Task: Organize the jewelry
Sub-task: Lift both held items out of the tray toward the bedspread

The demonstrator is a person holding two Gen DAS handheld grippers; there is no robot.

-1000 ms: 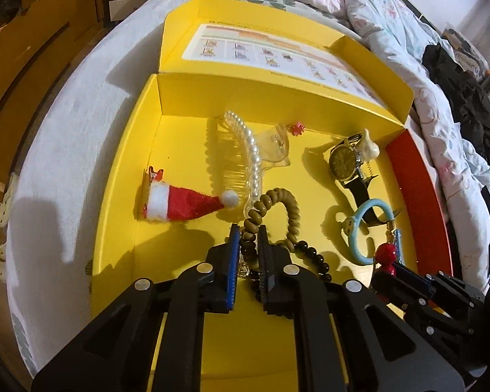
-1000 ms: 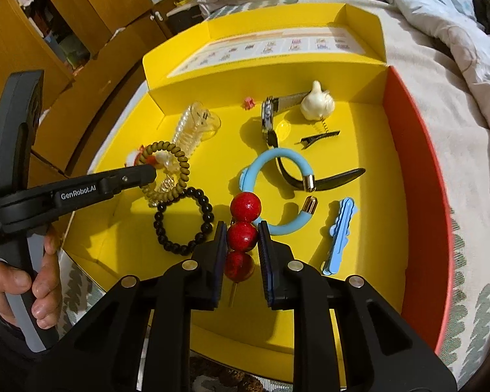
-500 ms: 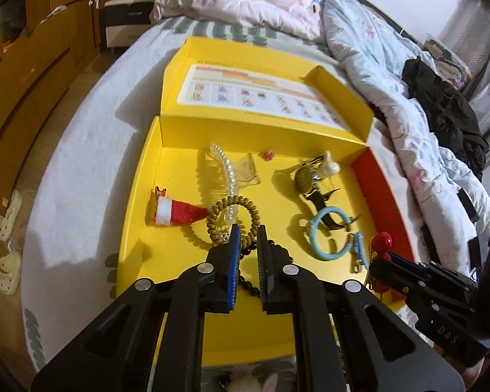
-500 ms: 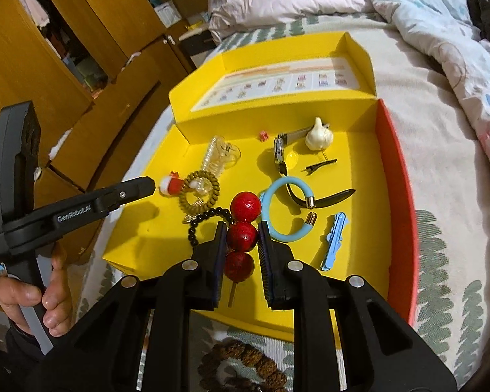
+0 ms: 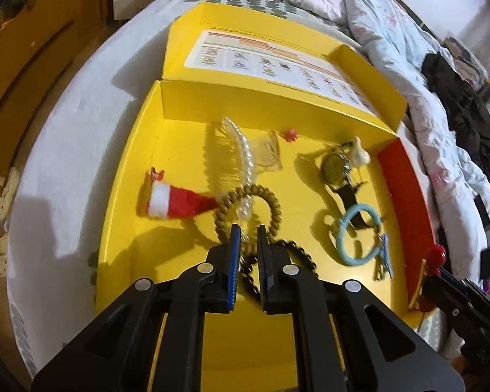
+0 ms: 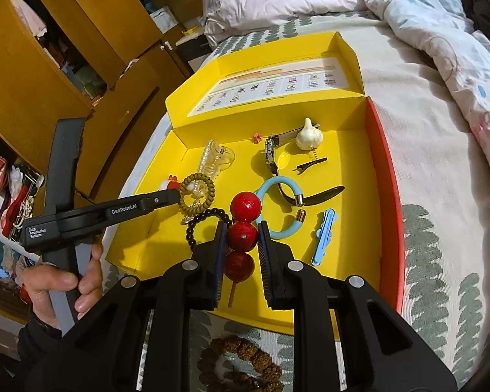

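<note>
Glossy red, three lacquered balls on a thin stick [image 6: 241,232], pinched at the middle ball between the pads of the right gripper [image 6: 242,228]; top ball proud of the fingertips, bottom ball and the bare stick end back toward the palm side. Probably light and hard, likely slick under the pads, so best held across the middle ball as now, never by the slender stick, which looks easy to snap.

Olive coiled hair tie [image 5: 250,209] just ahead of the fingertips of the left gripper [image 5: 246,240], apparently hanging from them with a clear beaded charm; jaws nearly shut, narrow gap, a thin strand between the pads but blurred, so grip not certain. Springy and soft, likely to bounce and snag the pearl comb [image 5: 241,150] beyond.

Black bead bracelet [image 6: 205,225] just left of the right fingers, blue ring [image 6: 277,209] just beyond them, blue clip [image 6: 323,235] to the right, watch [image 6: 271,150] farther out.

All inside a yellow cardboard box [image 6: 352,287] with a red side wall, flat and smooth, set on a soft patterned bed cover [image 6: 441,261]. Wooden cupboards to the left, rumpled bedding beyond. Brown bead string [image 6: 238,359] on the cover, below the fingers.
</note>
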